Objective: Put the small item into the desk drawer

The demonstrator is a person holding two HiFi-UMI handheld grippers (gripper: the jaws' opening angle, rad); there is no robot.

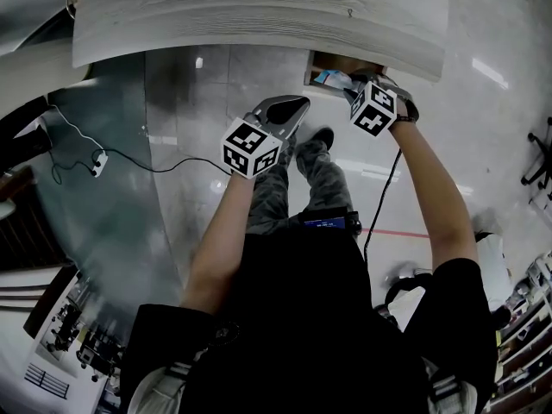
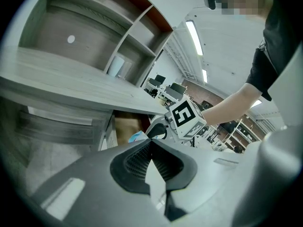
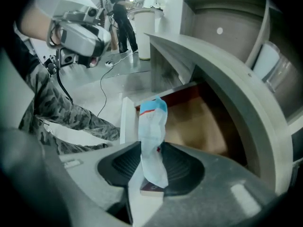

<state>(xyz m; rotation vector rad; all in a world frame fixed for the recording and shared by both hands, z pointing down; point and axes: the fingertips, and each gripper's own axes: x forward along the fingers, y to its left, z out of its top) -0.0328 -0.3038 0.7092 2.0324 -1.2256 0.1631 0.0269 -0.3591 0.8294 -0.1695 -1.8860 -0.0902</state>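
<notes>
The small item is a pale blue packet [image 3: 152, 126] with a red stripe near its top. My right gripper [image 3: 150, 148] is shut on its lower part and holds it upright just in front of the open desk drawer [image 3: 199, 122], whose inside is brown. In the head view the packet [image 1: 331, 78] shows at the drawer's [image 1: 326, 59] front, with the right gripper [image 1: 355, 86] on it. My left gripper [image 1: 290, 110] hangs left of the drawer, jaws shut with nothing between them. From the left gripper [image 2: 151, 142] view, the packet [image 2: 136, 136] and drawer [image 2: 124, 126] lie ahead.
The grey wooden desk top [image 1: 259, 15] runs over the drawer, with shelf compartments [image 2: 118, 37] above it. The person's legs in camouflage trousers [image 1: 285, 179] stand below the drawer. A cable and power strip [image 1: 97, 164] lie on the shiny floor at left.
</notes>
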